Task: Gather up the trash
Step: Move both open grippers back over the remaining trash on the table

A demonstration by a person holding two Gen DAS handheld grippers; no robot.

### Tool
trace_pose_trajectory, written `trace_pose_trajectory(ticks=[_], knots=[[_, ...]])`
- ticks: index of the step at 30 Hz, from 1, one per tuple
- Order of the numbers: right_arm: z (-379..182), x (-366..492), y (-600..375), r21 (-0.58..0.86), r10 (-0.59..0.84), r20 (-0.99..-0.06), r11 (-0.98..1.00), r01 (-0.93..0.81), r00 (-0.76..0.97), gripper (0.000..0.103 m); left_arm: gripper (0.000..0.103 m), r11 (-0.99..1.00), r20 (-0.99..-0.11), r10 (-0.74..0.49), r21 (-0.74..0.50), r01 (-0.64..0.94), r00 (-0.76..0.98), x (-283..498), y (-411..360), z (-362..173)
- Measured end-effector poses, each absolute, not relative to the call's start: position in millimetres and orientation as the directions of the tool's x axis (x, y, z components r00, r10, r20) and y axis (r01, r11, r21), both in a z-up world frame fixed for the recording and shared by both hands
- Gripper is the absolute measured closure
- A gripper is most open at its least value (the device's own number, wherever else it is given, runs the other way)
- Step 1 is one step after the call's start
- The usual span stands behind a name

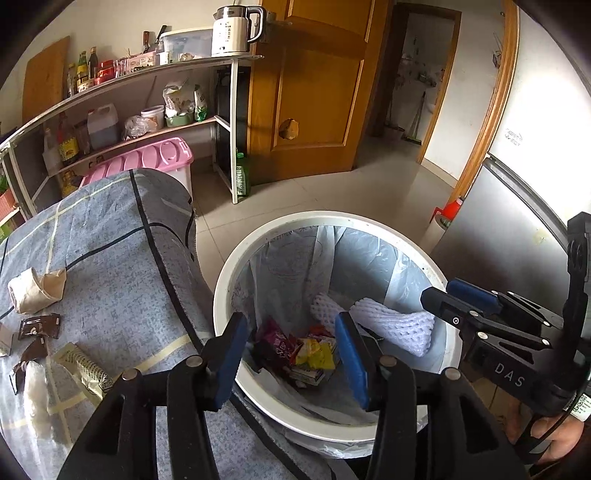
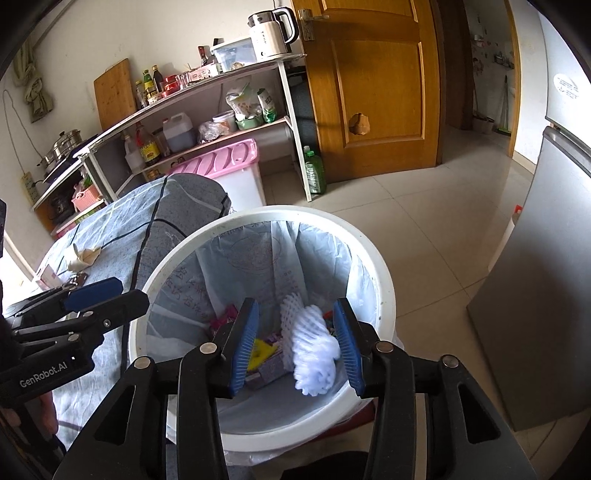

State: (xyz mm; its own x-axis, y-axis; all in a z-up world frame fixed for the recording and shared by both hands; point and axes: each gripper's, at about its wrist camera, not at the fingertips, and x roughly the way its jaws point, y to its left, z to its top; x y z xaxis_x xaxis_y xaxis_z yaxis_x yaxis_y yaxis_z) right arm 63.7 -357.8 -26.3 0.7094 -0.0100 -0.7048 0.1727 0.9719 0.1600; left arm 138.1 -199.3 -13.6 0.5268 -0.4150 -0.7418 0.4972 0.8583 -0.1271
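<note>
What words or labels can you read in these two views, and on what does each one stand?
"DAS": white letters on the right claw body, left view.
"GenRobot.AI": white letters on the left claw body, right view.
Bin liner print: too faint to read.
Bottle, kettle and fridge sticker labels: too small.
Wrappers on the cloth: blurred.

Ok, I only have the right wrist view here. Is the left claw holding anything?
Observer: No. The left claw is open and empty, over the bin.
Operator: Anything on the table that the claw hides from me?
Observer: Yes, a striped wrapper lies near the table edge, close to the claw.
Operator: Anything more beside it?
Observer: A white plastic piece lies just left of that wrapper.
</note>
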Motion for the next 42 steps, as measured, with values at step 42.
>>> trace_pose_trajectory(ticks=[42], knots=[[3, 85, -215, 0.158, 0.196, -0.651, 0.98, -0.121, 0.733, 0.055, 0.051, 0.959, -0.673, -0.28, -0.16, 0.234, 0.684, 114, -17, 17]])
